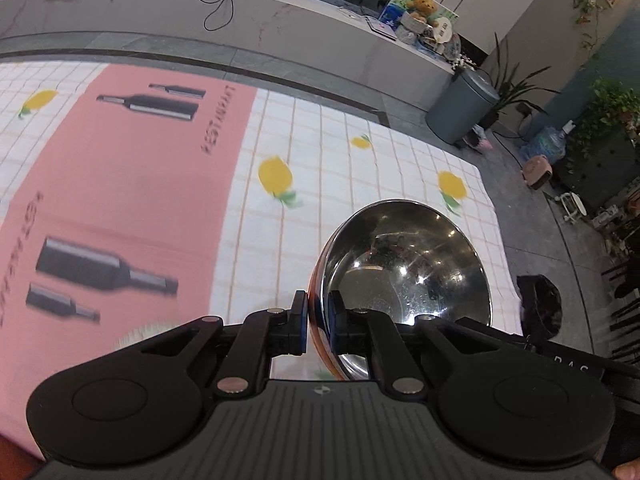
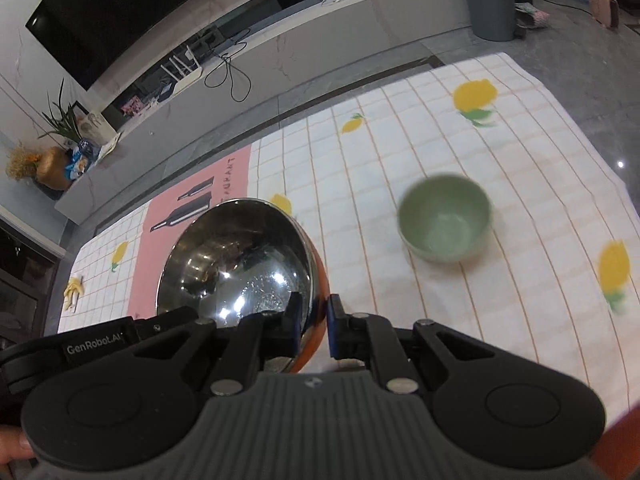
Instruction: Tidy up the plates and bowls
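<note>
My left gripper [image 1: 318,326] has its fingers [image 1: 299,322] nearly pressed together, pinching the rim of a round stainless-steel bowl with an orange outer wall [image 1: 404,260]. My right gripper [image 2: 314,326] does the same on the opposite rim of that bowl [image 2: 236,260], one finger inside the polished basin, the other against the orange outside. The bowl hangs between the two grippers, clear of the cloth, its mouth tipped toward each camera and its base pointing away and down.

Below it lies a white checked tablecloth printed with yellow lemons [image 2: 400,128], covering the counter, with a pink placemat showing dark bottles [image 1: 128,184] on top. A pale green ceramic bowl [image 2: 444,220] stands upright on the cloth, well apart from the steel one. Beyond are grey floor tiles, a long marble ledge [image 1: 280,20], a grey bin [image 1: 460,108] and potted plants [image 1: 612,108].
</note>
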The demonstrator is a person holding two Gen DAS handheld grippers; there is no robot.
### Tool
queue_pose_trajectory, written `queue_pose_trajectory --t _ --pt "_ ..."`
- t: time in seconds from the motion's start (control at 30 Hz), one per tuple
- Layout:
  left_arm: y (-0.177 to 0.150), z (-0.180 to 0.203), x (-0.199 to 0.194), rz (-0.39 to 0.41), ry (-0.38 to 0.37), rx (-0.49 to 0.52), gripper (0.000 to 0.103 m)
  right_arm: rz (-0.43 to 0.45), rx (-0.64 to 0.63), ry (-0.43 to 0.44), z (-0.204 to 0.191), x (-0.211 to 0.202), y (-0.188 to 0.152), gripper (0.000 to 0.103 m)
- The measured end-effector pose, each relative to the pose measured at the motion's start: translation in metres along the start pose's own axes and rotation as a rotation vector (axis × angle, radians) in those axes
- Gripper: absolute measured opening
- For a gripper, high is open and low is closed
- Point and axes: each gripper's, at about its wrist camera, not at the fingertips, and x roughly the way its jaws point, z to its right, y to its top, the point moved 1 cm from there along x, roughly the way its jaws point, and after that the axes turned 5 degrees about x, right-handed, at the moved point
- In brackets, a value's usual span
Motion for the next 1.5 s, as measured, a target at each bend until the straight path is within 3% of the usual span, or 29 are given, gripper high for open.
queue_pose_trajectory --t 0.3,0.53,1.17,1.5 --pt "-0.047 0.017 0.004 -0.055 -0.036 0.011 0.012 -0.015 0.082 -0.011 0.047 -0.024 -0.044 0.010" --pt "-0.073 0.023 0.013 -0.103 -0.029 0.036 0.012 -0.022 0.102 -0.045 0.065 -0.022 -0.058 0.010" --pt "-0.086 0.028 0.031 -0.144 0.016 0.077 0.013 -0.053 0.107 -0.084 0.077 -0.006 -0.067 0.008" --pt "-0.085 0.027 0.033 -0.157 0.010 0.082 0.017 -0.062 0.112 -0.091 0.079 -0.003 -0.067 0.008"
